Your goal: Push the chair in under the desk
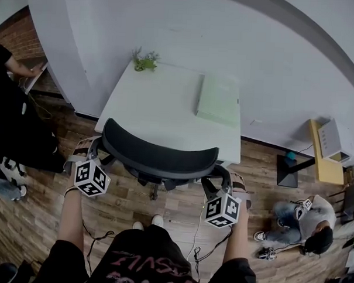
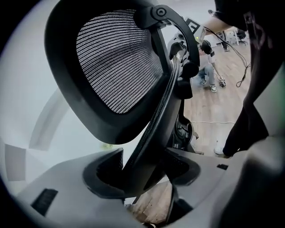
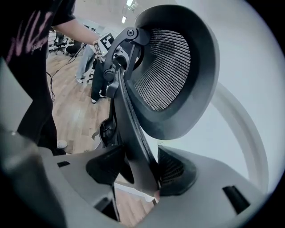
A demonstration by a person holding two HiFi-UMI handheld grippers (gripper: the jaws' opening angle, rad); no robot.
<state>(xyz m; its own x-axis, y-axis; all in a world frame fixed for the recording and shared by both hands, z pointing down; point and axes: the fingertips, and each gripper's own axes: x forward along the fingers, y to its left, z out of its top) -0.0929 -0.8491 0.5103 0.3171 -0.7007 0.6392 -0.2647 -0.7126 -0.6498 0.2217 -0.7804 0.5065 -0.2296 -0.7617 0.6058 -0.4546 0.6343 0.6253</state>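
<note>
Fingers [image 2: 102, 176] of the left gripper [image 2: 142, 171] and right gripper [image 3: 140, 171] are clamped on the back of the chair [image 1: 159, 158]. An uneven push could swing it against the worktop [image 1: 161, 102] or slip the grip.

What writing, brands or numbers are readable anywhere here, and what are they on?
Nothing reads clearly.
Pink lettering on the person's black shirt: upside down, too blurred to read.
Cubes on the left claw and right claw, both gripping the chair: square patterns, no words.
Green folder: no print visible.
</note>
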